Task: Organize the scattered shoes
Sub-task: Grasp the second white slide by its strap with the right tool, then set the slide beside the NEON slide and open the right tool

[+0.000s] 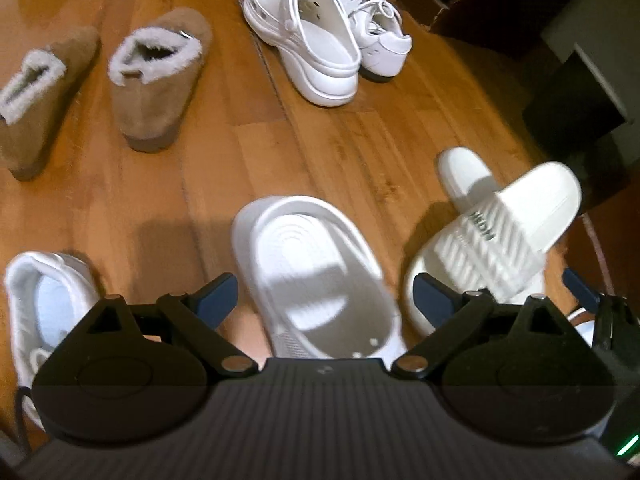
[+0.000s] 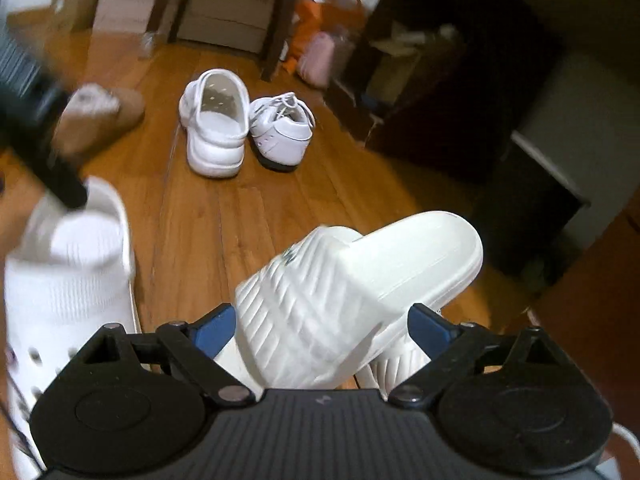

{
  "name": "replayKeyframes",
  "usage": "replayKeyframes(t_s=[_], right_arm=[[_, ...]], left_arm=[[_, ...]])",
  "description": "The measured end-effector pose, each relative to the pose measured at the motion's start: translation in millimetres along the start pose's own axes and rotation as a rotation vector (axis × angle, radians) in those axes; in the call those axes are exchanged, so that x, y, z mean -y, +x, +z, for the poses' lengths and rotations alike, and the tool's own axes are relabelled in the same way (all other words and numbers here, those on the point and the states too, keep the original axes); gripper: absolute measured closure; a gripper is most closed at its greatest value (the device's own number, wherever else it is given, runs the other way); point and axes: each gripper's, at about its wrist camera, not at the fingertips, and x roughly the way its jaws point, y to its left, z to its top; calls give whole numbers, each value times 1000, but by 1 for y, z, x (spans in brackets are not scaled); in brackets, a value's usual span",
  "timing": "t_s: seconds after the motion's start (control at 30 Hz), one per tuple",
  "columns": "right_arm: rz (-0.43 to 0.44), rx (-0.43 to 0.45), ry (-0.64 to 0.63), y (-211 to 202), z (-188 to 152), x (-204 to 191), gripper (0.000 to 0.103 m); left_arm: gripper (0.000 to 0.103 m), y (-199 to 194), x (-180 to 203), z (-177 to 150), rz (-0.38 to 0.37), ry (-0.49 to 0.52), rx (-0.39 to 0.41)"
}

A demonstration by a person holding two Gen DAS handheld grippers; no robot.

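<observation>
Right gripper (image 2: 322, 330) jaws wide around the top slide (image 2: 340, 300), not pinching; light, springy foam; grip the ribbed strap.

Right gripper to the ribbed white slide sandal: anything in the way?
Nothing visible. The right gripper has its jaws wide open, one on each side of the ribbed white slide sandal, which lies crossed on top of its matching white slide on the wooden floor.

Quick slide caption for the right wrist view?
Open right gripper straddles stacked white slides on wood floor; clog and sneaker wait beyond.
</observation>
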Motion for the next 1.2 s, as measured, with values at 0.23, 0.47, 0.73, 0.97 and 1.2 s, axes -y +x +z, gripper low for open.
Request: replayKeyframes(t_s=[0.23, 0.47, 0.73, 0.97, 1.2], right_arm=[[-103, -84, -57, 41, -11, -9, 16], [104, -19, 134, 37, -16, 20, 66], [106, 89, 119, 2, -26, 60, 82], [132, 174, 268, -21, -15, 96, 86], [202, 261, 297, -33, 3, 104, 92]], left_arm=[[8, 4, -2, -1, -40, -29, -15], [8, 9, -1, -3, -7, -8, -24], [8, 8, 0, -4, -36, -13, -21], [8, 7, -1, -4, -52, -26, -11], [8, 5, -15, -1, -25, -74, 16]])
